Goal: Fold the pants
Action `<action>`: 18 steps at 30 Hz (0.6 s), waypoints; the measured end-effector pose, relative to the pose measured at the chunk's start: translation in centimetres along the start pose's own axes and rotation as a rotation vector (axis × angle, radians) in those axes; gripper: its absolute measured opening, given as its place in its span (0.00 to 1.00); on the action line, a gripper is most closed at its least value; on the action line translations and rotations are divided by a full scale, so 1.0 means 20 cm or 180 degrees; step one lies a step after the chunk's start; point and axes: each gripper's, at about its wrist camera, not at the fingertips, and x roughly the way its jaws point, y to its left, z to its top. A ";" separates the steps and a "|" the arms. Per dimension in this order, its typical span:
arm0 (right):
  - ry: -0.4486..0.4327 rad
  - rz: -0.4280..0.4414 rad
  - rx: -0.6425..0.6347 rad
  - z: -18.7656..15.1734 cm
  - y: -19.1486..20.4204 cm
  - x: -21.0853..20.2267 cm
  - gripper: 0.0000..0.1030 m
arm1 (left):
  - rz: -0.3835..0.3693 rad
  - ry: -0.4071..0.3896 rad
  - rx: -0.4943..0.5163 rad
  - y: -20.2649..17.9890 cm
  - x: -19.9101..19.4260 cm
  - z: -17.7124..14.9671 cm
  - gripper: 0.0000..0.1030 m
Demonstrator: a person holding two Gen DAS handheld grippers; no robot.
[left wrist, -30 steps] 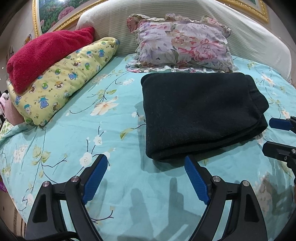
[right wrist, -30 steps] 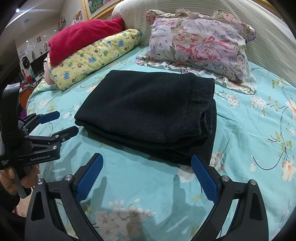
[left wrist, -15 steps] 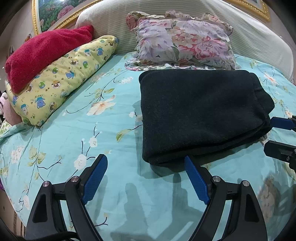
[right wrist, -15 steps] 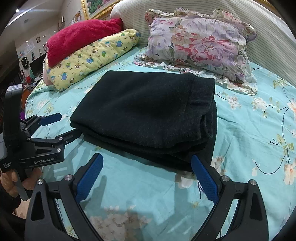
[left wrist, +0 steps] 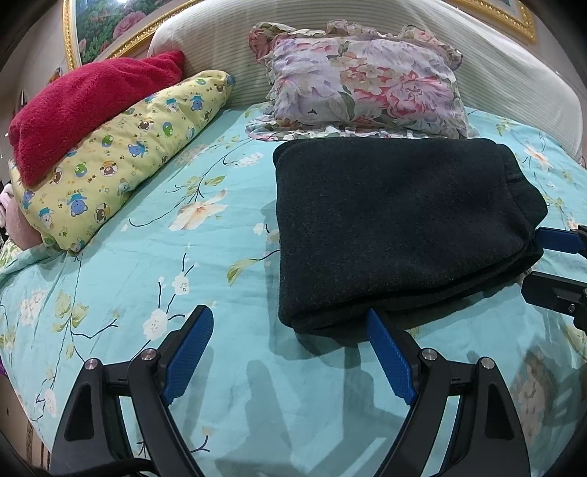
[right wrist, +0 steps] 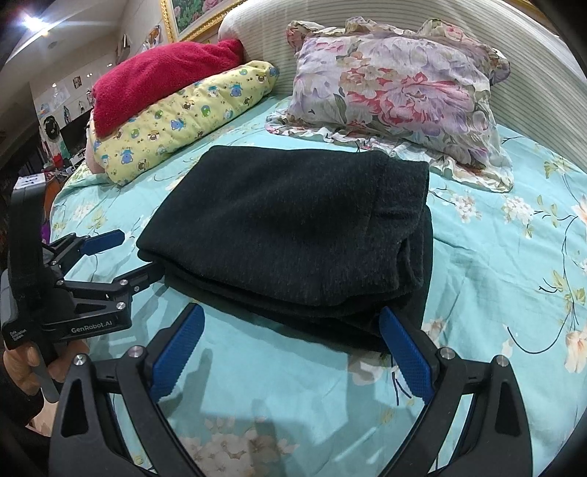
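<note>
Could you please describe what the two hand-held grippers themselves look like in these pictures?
Both match: the left hand-held gripper and the right hand-held gripper have black angular frames with triangular cut-outs, silver round bolt heads, and two fingers faced with textured blue pads. Seen from the right wrist, the left one bears white "GenRobot.AI" lettering on its side.

Home bedroom, floral-sheeted bed (left wrist: pixel 227 367), padded headboard (left wrist: pixel 513 73), pillows (right wrist: pixel 396 95), gilt-framed painting (left wrist: pixel 106 33)
</note>
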 end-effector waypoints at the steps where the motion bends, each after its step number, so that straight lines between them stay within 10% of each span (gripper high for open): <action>1: -0.0001 0.0001 0.0002 0.00 0.00 0.00 0.94 | 0.0000 0.0003 0.0001 0.00 0.00 0.00 0.83; 18: -0.0008 -0.0001 -0.0009 0.01 0.00 0.01 0.94 | -0.0001 -0.0001 0.0012 0.00 0.02 0.02 0.83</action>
